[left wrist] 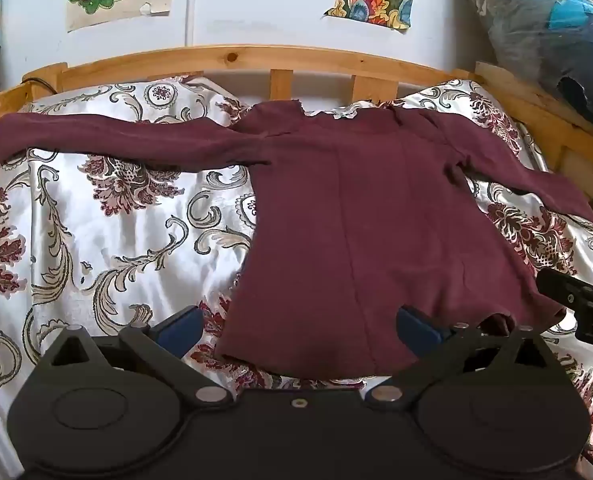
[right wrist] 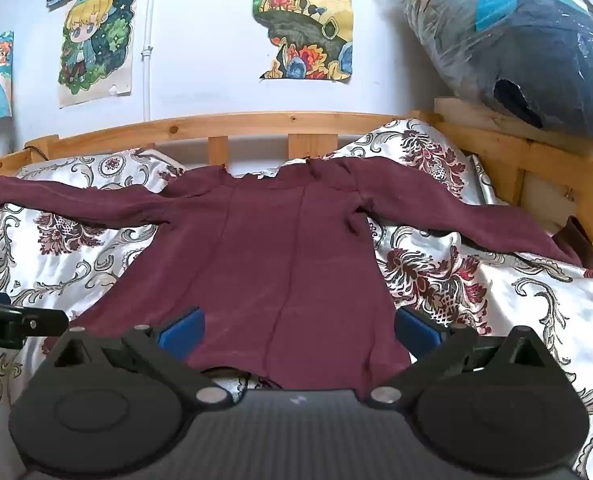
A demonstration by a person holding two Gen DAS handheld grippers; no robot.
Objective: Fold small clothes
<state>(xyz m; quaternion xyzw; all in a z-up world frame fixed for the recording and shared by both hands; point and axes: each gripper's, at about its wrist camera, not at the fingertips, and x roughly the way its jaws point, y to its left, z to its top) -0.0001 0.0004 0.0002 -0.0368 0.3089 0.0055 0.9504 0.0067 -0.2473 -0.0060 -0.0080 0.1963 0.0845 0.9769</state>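
- On the left, the long-sleeved maroon shirt [left wrist: 348, 216] sends one sleeve [left wrist: 108, 140] straight out sideways across the flowered satin bedspread [left wrist: 96, 240], its cuff near the spread's left edge.
- The shirt lies flat and spread open on the bed, neckline [left wrist: 316, 114] toward the wooden headboard [left wrist: 232, 58] and the wall, hem [left wrist: 296, 364] toward the cameras; the body's long axis runs from near to far, and the two sleeves make a cross-line from left to right.
- The left gripper [left wrist: 300, 330] hovers at the hem with its jaws spread wide and nothing between the blue pads: the left pad [left wrist: 180, 330] is over bare bedspread just off the shirt's lower left corner, while the right pad [left wrist: 418, 328] is over the fabric near the hem.
- The right gripper [right wrist: 300, 330] stands just as wide and empty, pointed along the shirt's middle; both its blue pads sit over the lower part of the body, with the hem edge under the tool's front.
- In each wrist view the other gripper shows at the frame's edge, beside the shirt's lower corner.
- On the right, the other sleeve [right wrist: 476, 224] slants out and slightly toward the near side, its cuff reaching the wooden side rail [right wrist: 536, 160].
- Above that rail sits a plastic-wrapped dark bundle [right wrist: 536, 48]; posters [right wrist: 304, 20] hang on the wall.
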